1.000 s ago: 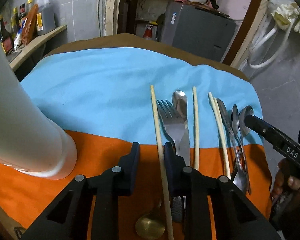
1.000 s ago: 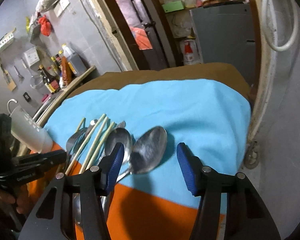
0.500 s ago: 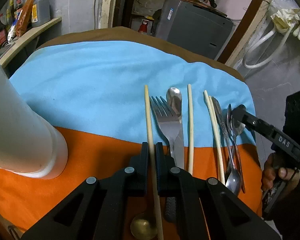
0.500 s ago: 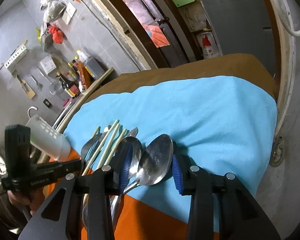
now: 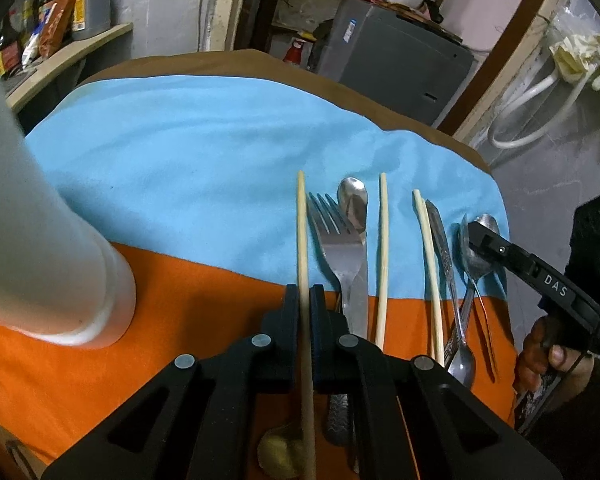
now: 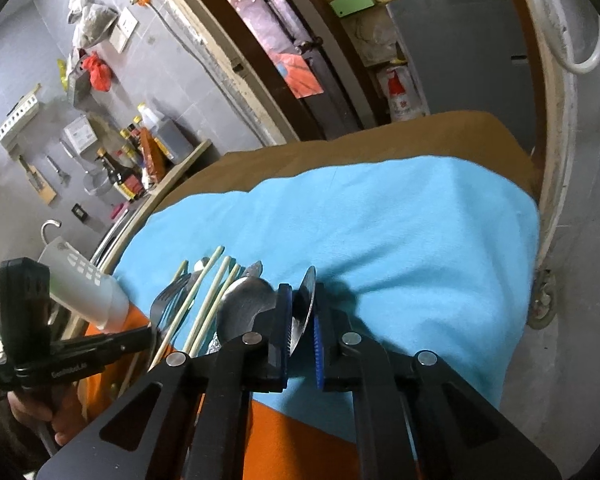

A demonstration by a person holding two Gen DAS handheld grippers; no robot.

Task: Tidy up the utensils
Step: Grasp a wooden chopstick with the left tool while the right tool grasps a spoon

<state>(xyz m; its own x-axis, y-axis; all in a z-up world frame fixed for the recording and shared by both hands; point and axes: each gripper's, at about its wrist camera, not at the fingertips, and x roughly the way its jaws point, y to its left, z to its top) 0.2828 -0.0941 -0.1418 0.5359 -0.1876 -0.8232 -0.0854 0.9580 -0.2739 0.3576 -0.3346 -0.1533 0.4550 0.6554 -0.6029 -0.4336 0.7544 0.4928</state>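
Gripping with both hands at once, you have each tool committed to a separate utensil, and the move ahead turns on how each piece lies in its jaws. Your left tool [image 5: 305, 300] is clamped on the leftmost chopstick [image 5: 301, 232], which runs straight ahead along the tool's own pointing line, its far end on the blue cloth [image 5: 200, 152] and its near end passing back under the tool body. Just left of it stands the white holder [image 5: 40, 220], upright on the orange cloth [image 5: 172, 312] and much nearer your left hand than your right. To drop the stick in, you will probably need to swing its long axis from flat to upright.

Your right tool [image 6: 302, 320] has just been closing and its pads now pinch the bowl of a large spoon [image 6: 305, 300], tipped up on edge between them, handle trailing back under the tool. The fork [image 5: 340, 248], the other chopsticks [image 5: 383, 248] and a second spoon [image 6: 244, 304] lie parallel between the two tools, so lift clear before crossing them.
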